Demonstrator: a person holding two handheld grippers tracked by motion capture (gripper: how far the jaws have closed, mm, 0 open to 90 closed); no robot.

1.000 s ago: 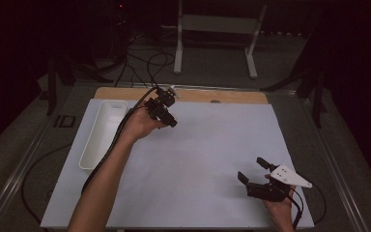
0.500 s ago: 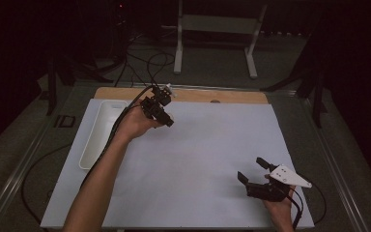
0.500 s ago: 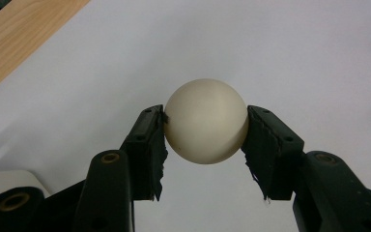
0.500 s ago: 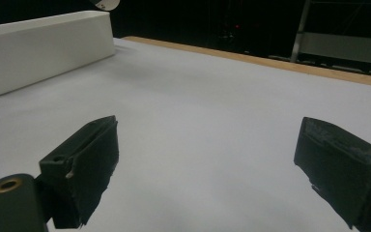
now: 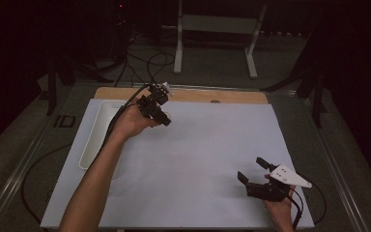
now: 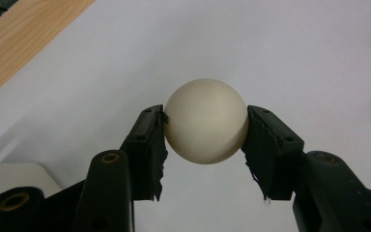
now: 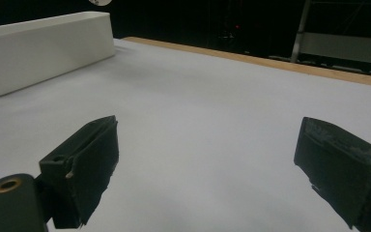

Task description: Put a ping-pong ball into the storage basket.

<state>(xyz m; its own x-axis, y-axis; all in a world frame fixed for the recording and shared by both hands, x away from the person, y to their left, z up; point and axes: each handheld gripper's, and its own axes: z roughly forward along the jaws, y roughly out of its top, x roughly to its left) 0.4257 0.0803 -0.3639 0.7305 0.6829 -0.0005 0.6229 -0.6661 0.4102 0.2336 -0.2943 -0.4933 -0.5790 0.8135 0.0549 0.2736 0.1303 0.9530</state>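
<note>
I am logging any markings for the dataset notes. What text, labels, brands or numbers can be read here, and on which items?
None can be read.
The cream-white smooth ball held in the left tool: no print.
The long white plastic tray: no label.
The grey three-cornered plate on the right tool: dark dots, no characters.

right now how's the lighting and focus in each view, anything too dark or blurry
High view: white table sheet evenly lit, surroundings nearly black. Left gripper view: ball sharp and softly lit, no glare; the pads holding it look crisp. Right gripper view: near pads slightly soft, white tray bright, background dark.
</note>
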